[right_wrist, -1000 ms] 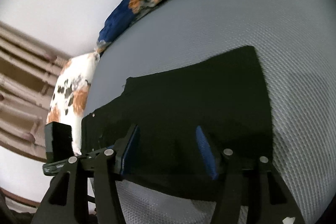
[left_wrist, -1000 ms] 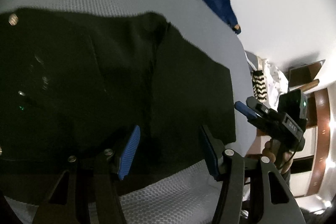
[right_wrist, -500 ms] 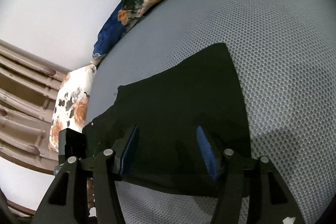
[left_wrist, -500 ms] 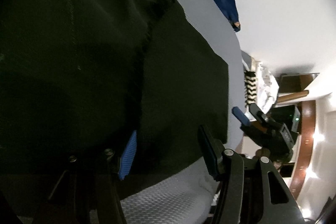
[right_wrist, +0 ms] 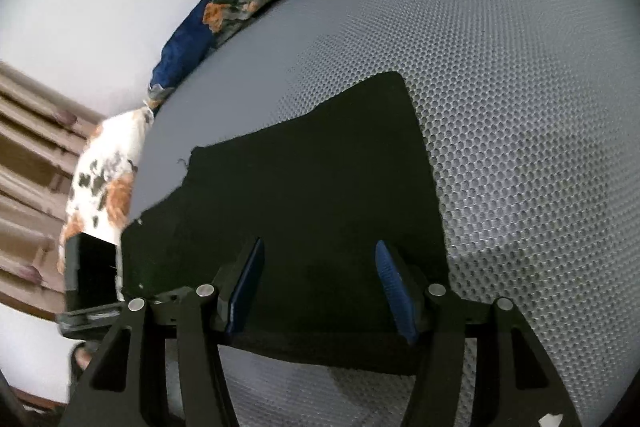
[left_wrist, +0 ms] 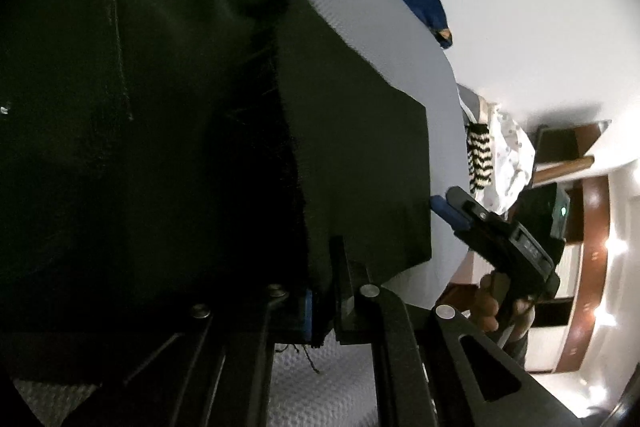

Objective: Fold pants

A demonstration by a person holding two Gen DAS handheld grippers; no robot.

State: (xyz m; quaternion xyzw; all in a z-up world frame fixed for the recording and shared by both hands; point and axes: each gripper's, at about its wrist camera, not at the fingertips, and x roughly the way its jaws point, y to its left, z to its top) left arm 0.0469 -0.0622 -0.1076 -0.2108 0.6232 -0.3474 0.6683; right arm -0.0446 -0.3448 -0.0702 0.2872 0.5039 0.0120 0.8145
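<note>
Already the left gripper (left_wrist: 320, 301) is clenched on the near edge of the pants (left_wrist: 168, 131), a pinch of black cloth squeezed between its blue pads at about six o'clock in the left view, with a loose thread dangling just below. The right gripper (right_wrist: 320, 291) is spread wide, its two blue ribbed pads standing on either side of the near hem without biting it; seen from the left view it sits at three o'clock, just beside the right edge of the cloth.

Judging by how things lie, the fold is underway but not done: one layer appears to lie over another, with a frayed seam running from the clamped spot up toward twelve o'clock, and the garment forms a short, broad shape, not long legs. The right side is not yet gripped, so the next fold, by my reading, is still to be made.

The pants are matte black, a soft woven fabric with fuzzy raw edges and a stitched pocket outline at about ten o'clock in the left view. They lie flat on a grey mattress (right_wrist: 520, 107) whose cover is a honeycomb mesh, springy-looking and dimpled.

Farther off, at twelve o'clock in the right view, a blue blanket (right_wrist: 248, 3) with orange and grey blotches is crumpled against a white wall. At nine o'clock sits a white pillow (right_wrist: 100, 183) with orange and black patches.
</note>
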